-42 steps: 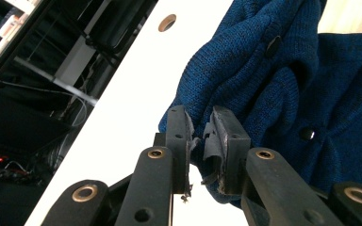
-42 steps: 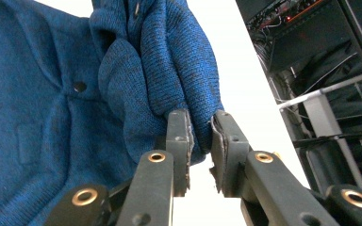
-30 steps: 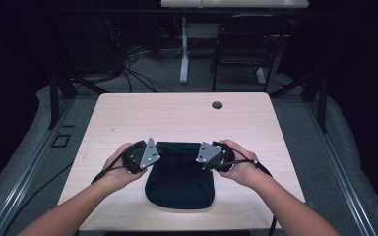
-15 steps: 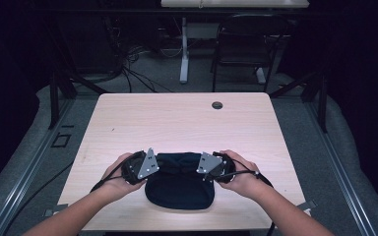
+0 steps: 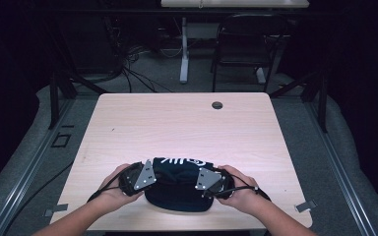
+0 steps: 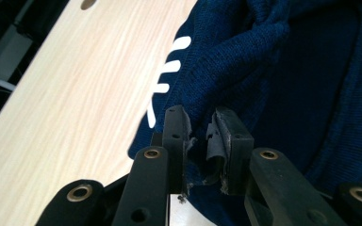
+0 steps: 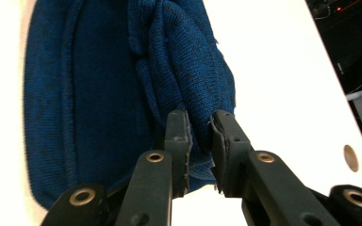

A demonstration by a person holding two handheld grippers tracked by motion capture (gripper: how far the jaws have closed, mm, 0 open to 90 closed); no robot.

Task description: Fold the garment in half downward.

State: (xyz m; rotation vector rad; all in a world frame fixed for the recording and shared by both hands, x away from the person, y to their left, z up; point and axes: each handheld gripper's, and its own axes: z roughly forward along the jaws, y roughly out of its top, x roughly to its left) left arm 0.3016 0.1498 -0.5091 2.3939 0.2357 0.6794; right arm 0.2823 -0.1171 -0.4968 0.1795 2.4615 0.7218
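Gripper views show jaws pinching blue knit hat [image 6: 245, 56]

From my remote seat I see white lettering on the dark blue knit cap [image 5: 179, 184], lying between my left claw [image 5: 150, 178] and right claw [image 5: 201, 181], too small to read.

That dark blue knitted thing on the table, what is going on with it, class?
A person holds a gripper in each hand and works on a dark blue knitted garment at the near edge of a wooden table. The left gripper pinches a fold of the knit on one side, the right gripper a fold on the other. The garment lies bunched, white lettering on its far edge.
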